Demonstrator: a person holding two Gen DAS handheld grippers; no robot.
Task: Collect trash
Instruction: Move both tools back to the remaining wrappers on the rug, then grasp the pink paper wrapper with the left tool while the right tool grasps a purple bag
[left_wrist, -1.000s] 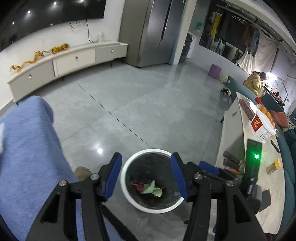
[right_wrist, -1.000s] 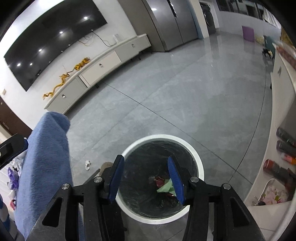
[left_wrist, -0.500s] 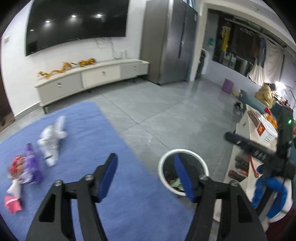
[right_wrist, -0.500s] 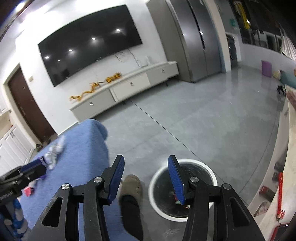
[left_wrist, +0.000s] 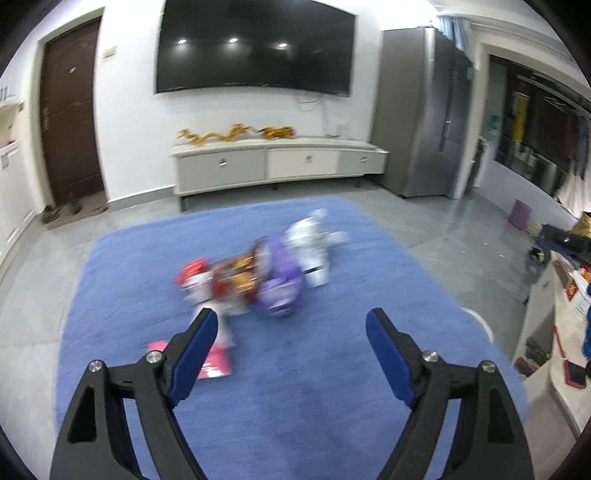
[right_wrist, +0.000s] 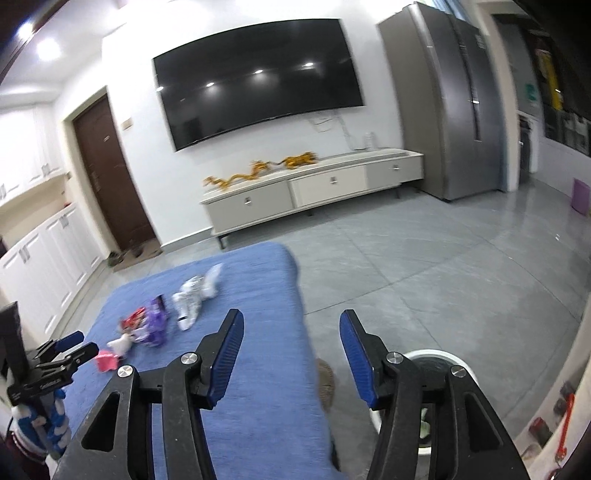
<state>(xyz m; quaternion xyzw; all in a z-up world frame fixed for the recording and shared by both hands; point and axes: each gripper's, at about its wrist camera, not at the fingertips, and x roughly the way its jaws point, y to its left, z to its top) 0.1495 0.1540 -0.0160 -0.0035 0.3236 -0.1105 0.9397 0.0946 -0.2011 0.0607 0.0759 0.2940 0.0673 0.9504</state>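
Blue pile rug (left_wrist: 332, 369) fills the lower half of the left wrist view, spread over grey floor tiles (right_wrist: 443, 266). Across its middle lies a blurred cluster of trash: a white and silver crumpled wrapper (left_wrist: 310, 247) at the upper right of the pile, a purple foil packet (left_wrist: 279, 284) just beside it, a red and gold wrapper (left_wrist: 236, 275) to the left of that, a red and white scrap (left_wrist: 194, 280) at the far left of the cluster, and a flat pink wrapper (left_wrist: 216, 363) lower down, partly behind the left finger.

Left tongs (left_wrist: 291, 354), black with blue pads, reach in from the bottom edge; their jaws stand wide apart and are opening, with only bare rug between them. In the right wrist view the same trash sits at centre left, white wrapper (right_wrist: 192, 299) uppermost and pink wrapper (right_wrist: 107, 360) lowest.

Right tongs (right_wrist: 291, 360) also have their jaws apart and opening, nothing gripped; they hang over the rug's right edge. Behind the right finger, at the lower right of that frame, shows the white rim of a round waste bin (right_wrist: 432, 355) with a dark liner, standing on the tiles beside the rug.

On the far wall hangs a large black television (left_wrist: 255, 48) over a low white cabinet (left_wrist: 277, 162).
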